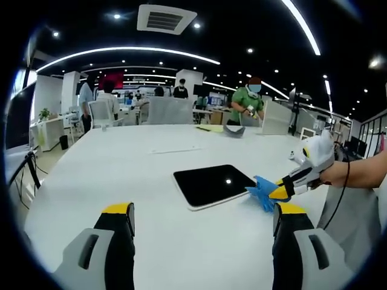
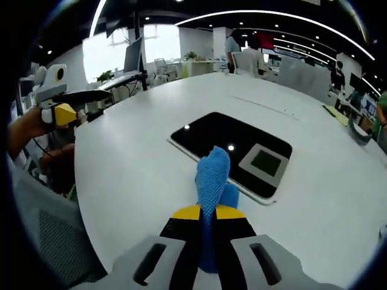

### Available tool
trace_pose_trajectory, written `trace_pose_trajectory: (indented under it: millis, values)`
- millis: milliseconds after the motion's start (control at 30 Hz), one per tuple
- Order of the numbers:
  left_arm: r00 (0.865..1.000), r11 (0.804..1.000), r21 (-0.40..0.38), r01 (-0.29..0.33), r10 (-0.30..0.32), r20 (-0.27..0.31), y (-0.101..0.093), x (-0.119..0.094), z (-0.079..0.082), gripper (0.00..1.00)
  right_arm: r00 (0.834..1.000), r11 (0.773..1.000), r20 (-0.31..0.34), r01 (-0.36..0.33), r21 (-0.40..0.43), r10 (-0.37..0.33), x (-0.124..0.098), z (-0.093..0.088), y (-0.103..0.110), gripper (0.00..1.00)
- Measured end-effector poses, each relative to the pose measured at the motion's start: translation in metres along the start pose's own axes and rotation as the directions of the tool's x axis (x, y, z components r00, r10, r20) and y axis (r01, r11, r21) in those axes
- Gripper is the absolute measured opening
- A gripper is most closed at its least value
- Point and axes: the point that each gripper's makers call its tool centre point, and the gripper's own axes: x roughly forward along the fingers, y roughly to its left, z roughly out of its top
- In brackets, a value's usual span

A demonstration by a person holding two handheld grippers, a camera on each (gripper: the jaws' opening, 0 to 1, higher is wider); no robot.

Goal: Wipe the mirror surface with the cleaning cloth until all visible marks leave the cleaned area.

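Here, the right hand-held gripper, clamped on the blue cloth, nears the mirror lying flat on the white counter, wiping seemingly yet to begin; the left hand-held gripper hangs open, empty.

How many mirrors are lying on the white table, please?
1. The mirror lies flat on the table, just ahead of the right gripper, whose jaws are shut on the blue cloth.
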Motion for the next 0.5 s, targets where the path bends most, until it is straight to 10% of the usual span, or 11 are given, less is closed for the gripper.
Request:
trace_pose_trajectory:
  millis: [500]
  values:
    - [1.0,1.0,0.012,0.008,-0.008,-0.012,-0.005,0.0,-0.002,0.96,0.998,1.0,0.068,-0.018,-0.009,0.019,0.011,0.037,0.004,0.01]
